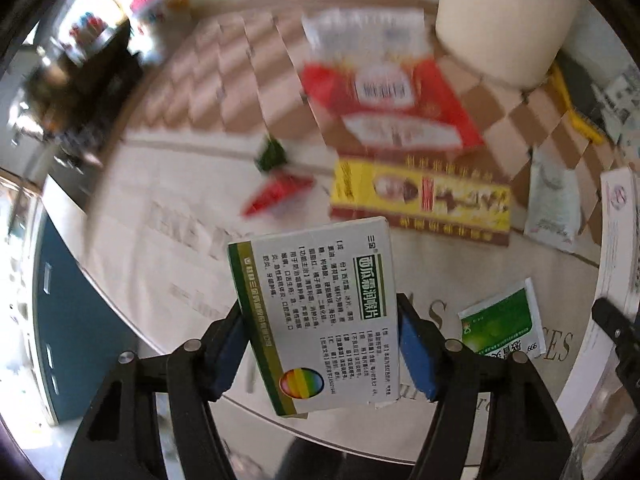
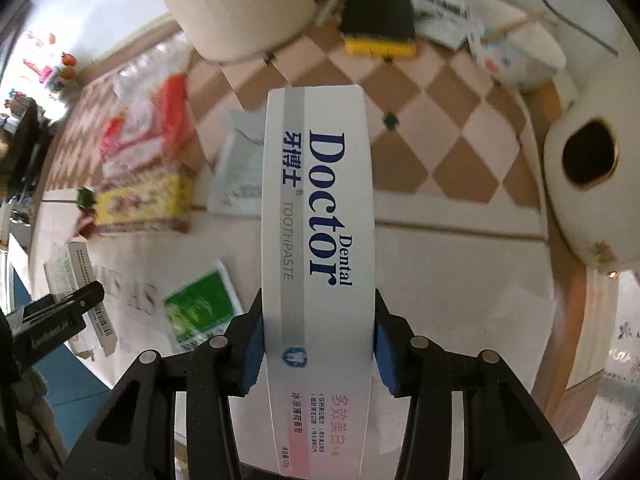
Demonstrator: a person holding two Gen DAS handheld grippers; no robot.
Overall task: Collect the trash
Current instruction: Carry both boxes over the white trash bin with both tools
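L tongs (image 1: 320, 344) grip medicine box (image 1: 316, 312) (tilted); R tongs (image 2: 318, 344) clamp toothpaste box (image 2: 320, 216).

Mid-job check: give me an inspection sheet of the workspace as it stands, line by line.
Surface: floor, pale tiles with a brown-and-cream checkered band.
Job's things: medicine box held in the left gripper; toothpaste box held in the right gripper.
Clutter: on the floor, a red-and-white pack, yellow box, green sachet, white pouch, small red-and-green wrapper.
Grippers: both shut on their boxes, pads pressing the sides, pointing down at the floor.
Cables: a thin dark cable at top right of the right wrist view.
Surroundings: cream bin, white lid with a dark opening, blue cabinet.
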